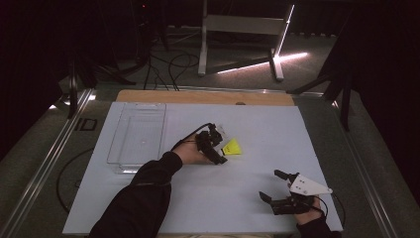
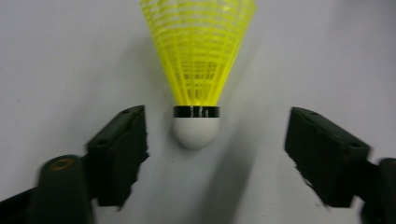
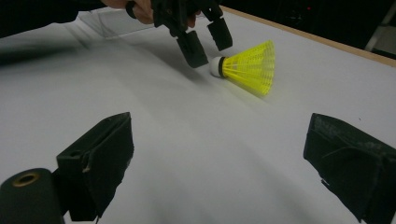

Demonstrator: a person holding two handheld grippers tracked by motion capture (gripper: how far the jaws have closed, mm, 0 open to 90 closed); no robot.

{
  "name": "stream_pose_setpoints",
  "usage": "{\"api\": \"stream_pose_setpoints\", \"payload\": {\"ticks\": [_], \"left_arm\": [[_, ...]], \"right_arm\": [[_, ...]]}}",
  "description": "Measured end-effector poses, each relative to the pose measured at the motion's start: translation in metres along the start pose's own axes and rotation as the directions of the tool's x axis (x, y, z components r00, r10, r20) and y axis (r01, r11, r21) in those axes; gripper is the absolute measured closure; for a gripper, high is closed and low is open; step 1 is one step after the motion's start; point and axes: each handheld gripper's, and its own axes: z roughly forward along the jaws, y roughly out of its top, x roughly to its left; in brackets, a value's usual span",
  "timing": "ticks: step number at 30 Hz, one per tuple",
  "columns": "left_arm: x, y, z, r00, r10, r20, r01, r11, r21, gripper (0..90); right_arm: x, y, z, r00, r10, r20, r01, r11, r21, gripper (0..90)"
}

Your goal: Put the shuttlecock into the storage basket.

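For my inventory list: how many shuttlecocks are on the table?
1. The yellow shuttlecock lies on its side near the middle of the white table, its cork between the open left claw.

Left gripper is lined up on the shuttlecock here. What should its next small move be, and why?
Probably close the left gripper: the shuttlecock lies on its side on the table, its white cork between the open jaws, touching neither. The right gripper is open, well apart.

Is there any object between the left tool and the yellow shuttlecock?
Nothing visible. The left tool is open, its jaws on either side of the shuttlecock's white head, with bare white table between them.
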Motion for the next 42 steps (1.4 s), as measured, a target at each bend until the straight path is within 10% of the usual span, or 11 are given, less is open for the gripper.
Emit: {"api": "stream_pose_setpoints", "payload": {"ticks": [22,42], "left_arm": [[0.007,0.005,0.018,0.9999,0.002,-0.016,0.0,0.9976,0.07,63.2],[0.005,0.012,0.006,1.0,-0.007,0.003,0.006,0.9952,0.098,65.9]], "right_arm": [[0.0,0.0,0.001,1.0,0.008,-0.006,-0.008,1.0,0.007,8.4],[0.0,0.0,0.001,1.0,0.006,-0.004,-0.006,1.0,0.009,8.5]]}}
